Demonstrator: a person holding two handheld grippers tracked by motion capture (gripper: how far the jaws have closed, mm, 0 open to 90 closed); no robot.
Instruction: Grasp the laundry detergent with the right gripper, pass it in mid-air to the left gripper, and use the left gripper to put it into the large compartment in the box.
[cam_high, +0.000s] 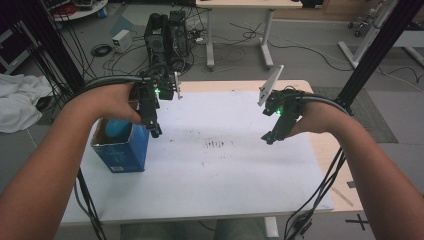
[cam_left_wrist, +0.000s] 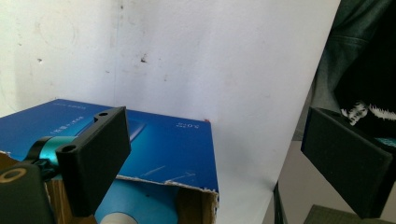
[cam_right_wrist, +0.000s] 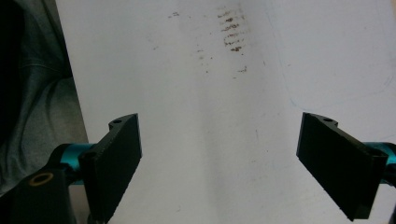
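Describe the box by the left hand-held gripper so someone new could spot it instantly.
Start at the white table and go to its left edge, under the person's left hand. There stands a blue cardboard box, open at the top with a torn rim, and the left hand-held gripper hangs open beside it. It is the one blue, upright thing on the stained white surface.

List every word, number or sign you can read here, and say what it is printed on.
None can be read.
Blue cardboard box: small white print near its corner and along its upper face, too blurred to read.
White table sheet: brown smudges and faint marks, no lettering.
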